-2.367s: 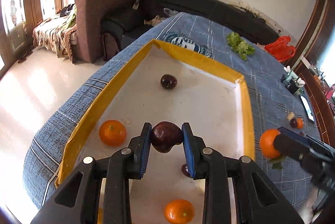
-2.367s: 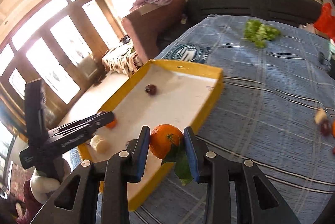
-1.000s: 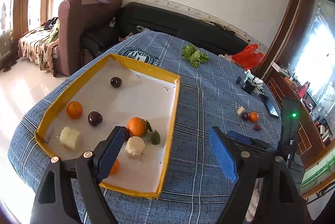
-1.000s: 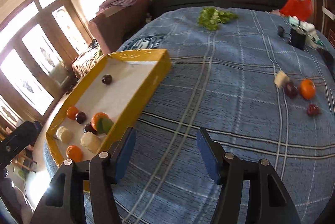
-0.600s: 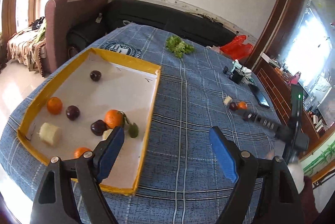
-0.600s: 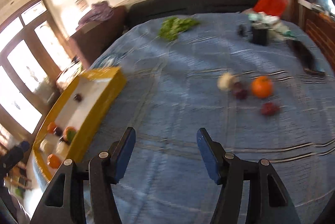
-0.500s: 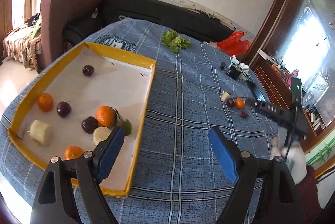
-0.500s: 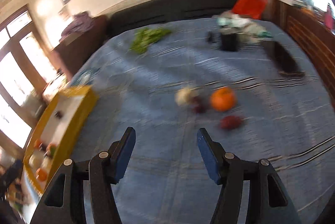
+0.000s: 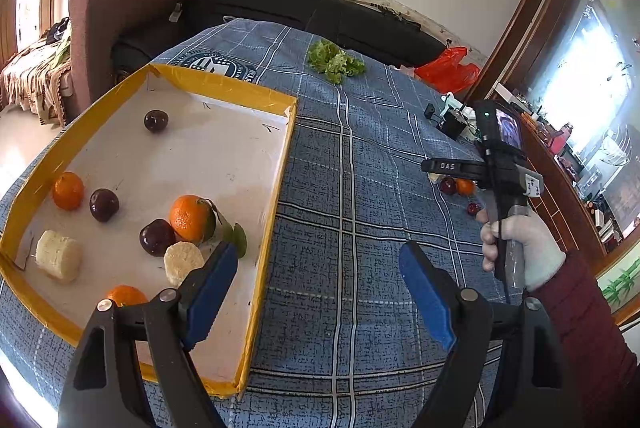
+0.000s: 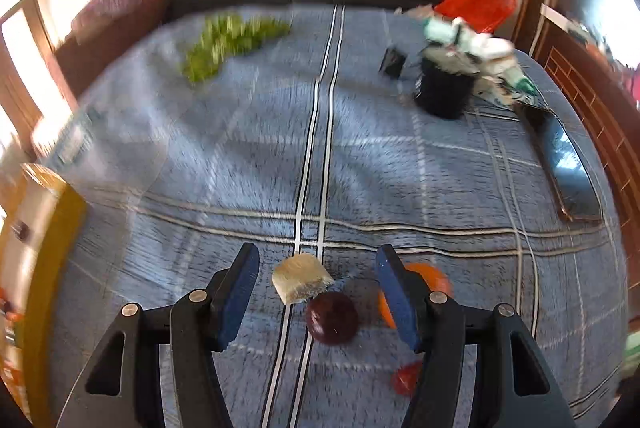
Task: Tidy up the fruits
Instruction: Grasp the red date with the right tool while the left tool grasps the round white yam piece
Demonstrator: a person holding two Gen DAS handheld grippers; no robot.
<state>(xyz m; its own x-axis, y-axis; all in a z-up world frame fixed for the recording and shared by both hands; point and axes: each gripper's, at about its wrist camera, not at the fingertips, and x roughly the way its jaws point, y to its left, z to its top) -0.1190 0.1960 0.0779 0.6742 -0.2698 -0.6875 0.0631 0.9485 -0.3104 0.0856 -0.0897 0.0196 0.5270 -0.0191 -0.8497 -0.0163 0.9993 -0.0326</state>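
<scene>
1. Since half a second ago, the right gripper (image 10: pixel 316 286) has dropped low over the loose fruit, jaws wide, holding nothing.
2. Tray (image 9: pixel 276 188) at left holds oranges and plums.
3. Left gripper (image 9: pixel 318 290) hovers wide, empty.
4. Plum (image 10: pixel 331 317) and white chunk (image 10: pixel 301 283) lie between the right fingers; an orange (image 10: pixel 434 278) sits just right.

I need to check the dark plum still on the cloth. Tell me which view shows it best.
Right wrist view: the dark plum sits large between the open right claw fingers. The left wrist view shows it small and far, beside the other claw.
</scene>
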